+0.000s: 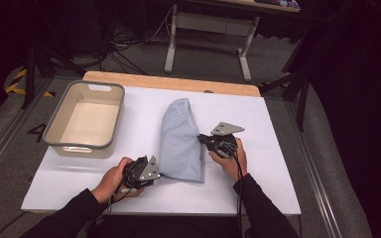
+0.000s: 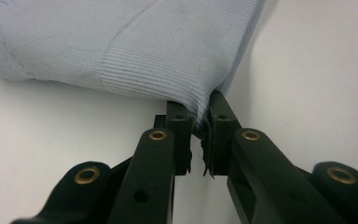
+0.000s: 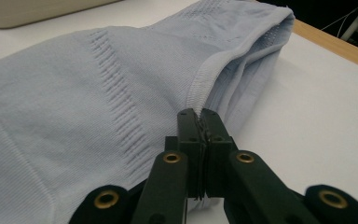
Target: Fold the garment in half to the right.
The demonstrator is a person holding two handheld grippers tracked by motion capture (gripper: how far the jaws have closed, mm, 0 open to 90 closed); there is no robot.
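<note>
High view first: white table (image 1: 278, 163) with a wooden strip along the far edge, beige plastic tub (image 1: 85, 119) at the far-left corner, and a pale blue knit garment (image 1: 181, 136) lying folded lengthwise down the middle, running from near the far edge toward the near edge.

Left gripper (image 1: 155, 172) clamped on the garment's near-left corner; left gripper view shows the jaws nearly closed with the ribbed corner (image 2: 200, 109) bunched between them. Right gripper (image 1: 202, 139) pinched tight on the right-hand edge about halfway along; right gripper view shows the jaws pressed together on the stitched hem (image 3: 198, 93).

Looks like a fold or a carry to the tub, hard to call which. Tips for doing it well:
- lift both hands together, evenly, so the knit doesn't stretch or sag
- keep the pinch firm, since the left bite looks thin and could slip
- hold the layers aligned
- lay it down flat, then release
</note>
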